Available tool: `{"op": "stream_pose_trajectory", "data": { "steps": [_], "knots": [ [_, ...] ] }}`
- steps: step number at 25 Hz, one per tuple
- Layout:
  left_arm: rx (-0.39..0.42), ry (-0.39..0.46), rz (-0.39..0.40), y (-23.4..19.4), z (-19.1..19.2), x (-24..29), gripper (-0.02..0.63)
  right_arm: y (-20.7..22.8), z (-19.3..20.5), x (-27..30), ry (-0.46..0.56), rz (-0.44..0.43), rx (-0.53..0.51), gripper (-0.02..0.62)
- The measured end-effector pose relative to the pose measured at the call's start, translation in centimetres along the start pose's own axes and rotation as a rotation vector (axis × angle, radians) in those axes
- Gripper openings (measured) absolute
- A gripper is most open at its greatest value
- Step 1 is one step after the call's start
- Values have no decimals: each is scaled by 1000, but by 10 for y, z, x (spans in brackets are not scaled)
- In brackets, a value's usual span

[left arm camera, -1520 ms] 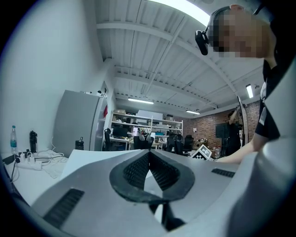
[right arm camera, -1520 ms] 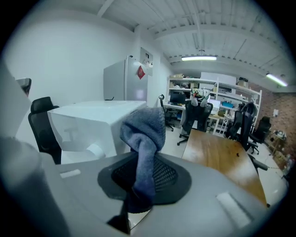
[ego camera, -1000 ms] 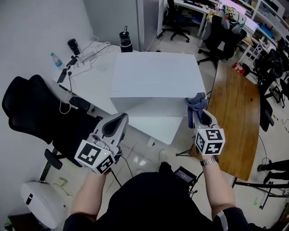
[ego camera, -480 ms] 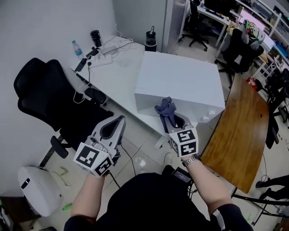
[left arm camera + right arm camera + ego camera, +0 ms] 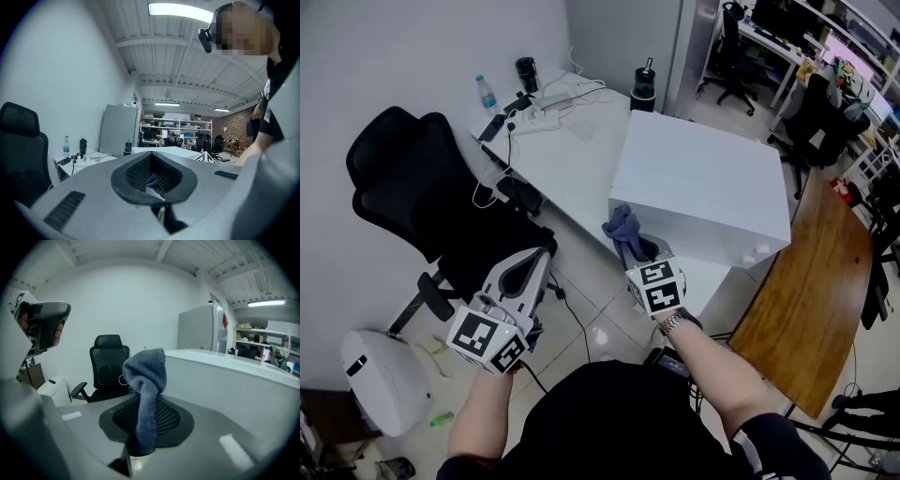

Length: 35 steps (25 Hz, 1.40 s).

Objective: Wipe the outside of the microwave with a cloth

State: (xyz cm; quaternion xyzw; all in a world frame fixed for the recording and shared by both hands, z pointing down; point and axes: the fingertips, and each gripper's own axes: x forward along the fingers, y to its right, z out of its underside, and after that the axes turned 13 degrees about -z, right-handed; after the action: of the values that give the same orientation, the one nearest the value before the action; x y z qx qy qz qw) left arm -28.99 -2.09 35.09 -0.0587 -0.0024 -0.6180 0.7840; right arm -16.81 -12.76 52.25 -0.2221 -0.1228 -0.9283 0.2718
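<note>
Where right gripper (image 5: pixel 636 251) fingers (image 5: pixel 174 420) close, cloth (image 5: pixel 146 376) pinched between, bunched above.

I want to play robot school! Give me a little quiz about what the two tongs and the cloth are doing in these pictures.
1. Pick one: what do the right tongs hold? A sponge; B grey-blue cloth; C spoon.
2. True or false: the left tongs also grip the cloth.
3. Fill in: in the head view, the black office chair stands to the ___ of the white microwave.
Key: 1 B; 2 false; 3 left.
</note>
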Motion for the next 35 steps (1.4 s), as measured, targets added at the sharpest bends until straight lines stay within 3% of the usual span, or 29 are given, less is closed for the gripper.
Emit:
{"op": "stream_pose_trajectory", "data": {
  "steps": [15, 35],
  "knots": [
    [30, -14, -32, -24, -4, 0, 5, 36, 14, 44, -30, 44, 155, 69],
    [0, -13, 108, 18, 1, 28, 5, 90, 47, -35, -46, 219, 227, 69]
  ]
}}
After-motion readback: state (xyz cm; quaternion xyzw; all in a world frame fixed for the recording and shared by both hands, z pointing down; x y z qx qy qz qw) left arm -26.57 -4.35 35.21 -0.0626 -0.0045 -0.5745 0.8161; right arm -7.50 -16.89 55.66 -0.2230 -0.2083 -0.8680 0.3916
